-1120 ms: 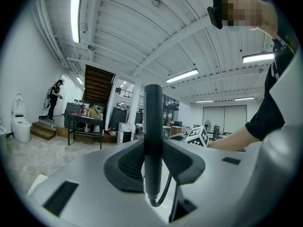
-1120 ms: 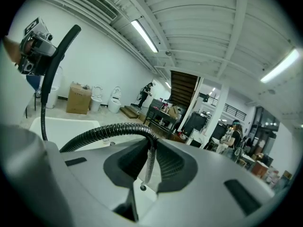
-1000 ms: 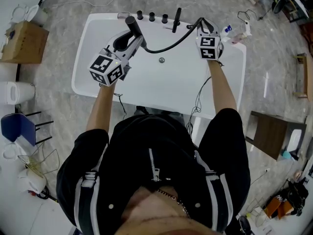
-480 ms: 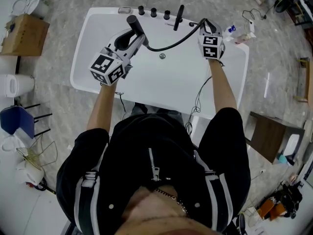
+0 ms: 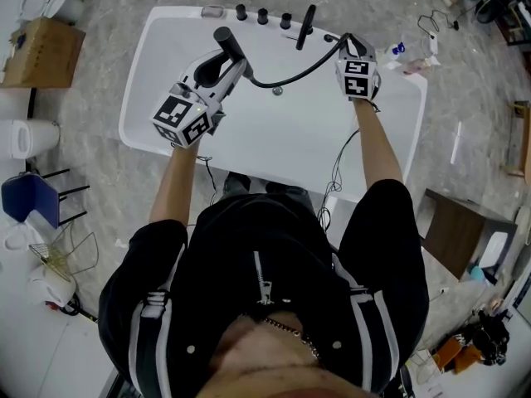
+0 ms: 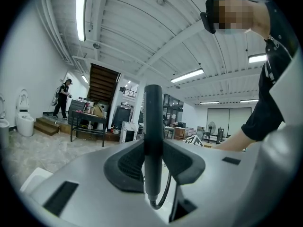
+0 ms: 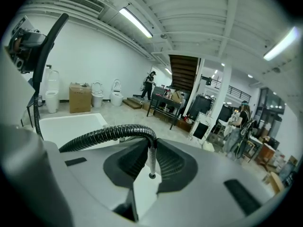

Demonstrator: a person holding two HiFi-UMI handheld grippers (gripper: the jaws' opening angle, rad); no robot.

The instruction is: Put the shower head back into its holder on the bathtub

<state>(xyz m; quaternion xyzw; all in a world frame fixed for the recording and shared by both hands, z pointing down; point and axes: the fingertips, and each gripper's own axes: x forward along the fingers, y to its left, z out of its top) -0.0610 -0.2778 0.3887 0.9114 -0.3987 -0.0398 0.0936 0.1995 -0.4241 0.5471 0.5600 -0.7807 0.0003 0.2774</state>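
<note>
My left gripper [image 5: 224, 61] is shut on the black shower head [image 5: 224, 43], holding it over the white bathtub [image 5: 166, 56]. In the left gripper view the shower head's handle [image 6: 153, 126] stands upright between the jaws of the left gripper [image 6: 153, 167]. A black ribbed hose [image 5: 290, 71] runs from it to my right gripper [image 5: 344, 46], which is shut on the hose near the tub's far rim. In the right gripper view the hose [image 7: 106, 134] bends down between the jaws of the right gripper [image 7: 151, 161] into a hole in the white rim [image 7: 151, 176].
Three black knobs [image 5: 263, 16] and a black upright fitting [image 5: 307, 25] line the far rim. The drain [image 5: 277, 91] lies in the tub floor. A cardboard box [image 5: 41, 50] stands on the floor to the left, bottles [image 5: 406, 56] to the right.
My right gripper has sunk a little with the hose toward the tub's rim. The left gripper and the shower head have stayed where they were.
</note>
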